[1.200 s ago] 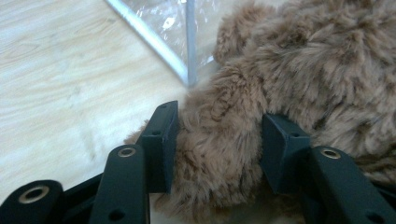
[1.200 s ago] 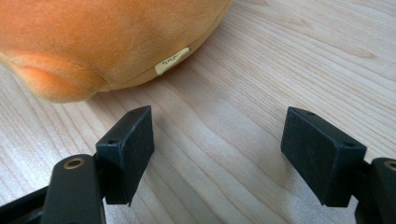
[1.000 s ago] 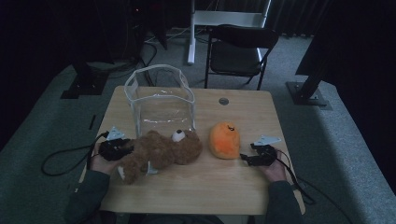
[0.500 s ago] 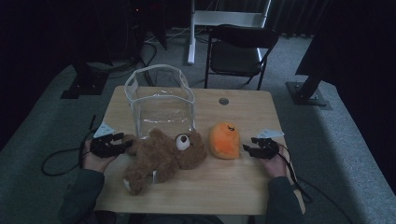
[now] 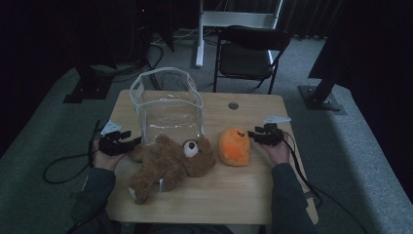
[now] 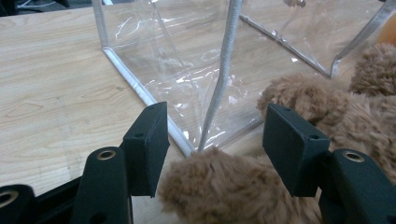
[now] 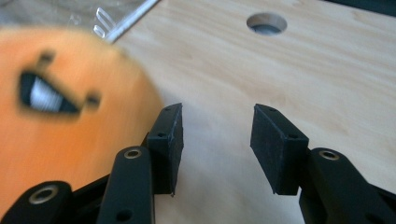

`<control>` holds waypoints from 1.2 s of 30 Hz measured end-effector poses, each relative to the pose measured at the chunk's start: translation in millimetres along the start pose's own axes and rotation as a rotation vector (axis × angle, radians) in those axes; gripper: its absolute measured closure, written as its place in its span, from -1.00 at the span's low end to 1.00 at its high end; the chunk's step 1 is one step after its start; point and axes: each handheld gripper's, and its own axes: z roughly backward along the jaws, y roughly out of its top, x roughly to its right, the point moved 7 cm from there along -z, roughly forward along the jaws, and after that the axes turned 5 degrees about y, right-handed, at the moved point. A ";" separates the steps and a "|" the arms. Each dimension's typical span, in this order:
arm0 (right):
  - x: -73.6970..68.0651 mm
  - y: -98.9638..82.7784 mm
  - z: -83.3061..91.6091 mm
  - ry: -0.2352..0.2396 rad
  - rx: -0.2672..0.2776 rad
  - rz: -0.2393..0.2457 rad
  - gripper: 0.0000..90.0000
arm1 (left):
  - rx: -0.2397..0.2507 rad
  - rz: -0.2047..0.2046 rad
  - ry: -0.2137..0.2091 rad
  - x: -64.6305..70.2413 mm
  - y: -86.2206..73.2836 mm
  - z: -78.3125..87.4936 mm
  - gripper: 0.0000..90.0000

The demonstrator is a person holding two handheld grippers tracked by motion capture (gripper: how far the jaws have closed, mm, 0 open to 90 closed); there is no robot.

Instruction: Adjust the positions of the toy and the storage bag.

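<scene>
Left claw jaws apart, just been opening, straddling the teddy bear limb without pinching: bear lies mid-table, against the clear bag. Right claw apart, jaws just been closing on nothing, beside orange plush, likely lining up a grasp.

No readable text, label, brand or number appears anywhere.
</scene>
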 end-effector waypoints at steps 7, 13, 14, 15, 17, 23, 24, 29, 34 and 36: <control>-11.0 32.4 -18.7 0.065 0.036 -0.013 0.18 | 0.026 -0.004 -0.025 7.5 7.0 -7.3 -0.14; -43.3 63.5 -24.2 0.157 0.083 0.045 0.17 | 0.011 -0.016 -0.020 12.7 12.6 -16.3 -0.12; -49.9 67.9 -25.5 0.171 0.088 0.063 0.16 | 0.009 -0.016 -0.018 12.9 13.5 -17.9 -0.10; -56.8 72.2 -26.5 0.188 0.093 0.073 0.16 | 0.007 -0.016 -0.019 13.6 14.5 -19.5 -0.08; -69.8 80.3 -28.2 0.219 0.107 0.101 0.16 | 0.002 -0.018 -0.016 14.7 15.7 -21.8 -0.01; -98.3 95.4 -34.8 0.297 0.116 0.151 0.24 | -0.022 -0.029 -0.010 17.5 18.3 -28.8 0.17; -102.8 97.0 -35.4 0.318 0.117 0.156 0.28 | -0.025 -0.029 -0.007 17.8 18.8 -29.7 0.19; -125.1 105.5 -37.7 0.390 0.126 0.190 0.34 | -0.034 -0.030 0.013 18.5 22.5 -33.6 0.32; -140.4 113.8 -43.7 0.412 0.120 0.218 0.35 | -0.041 -0.017 0.034 15.6 24.9 -35.7 0.51; -141.4 114.7 -44.9 0.410 0.120 0.217 0.37 | -0.042 -0.013 0.037 15.4 25.3 -36.3 0.53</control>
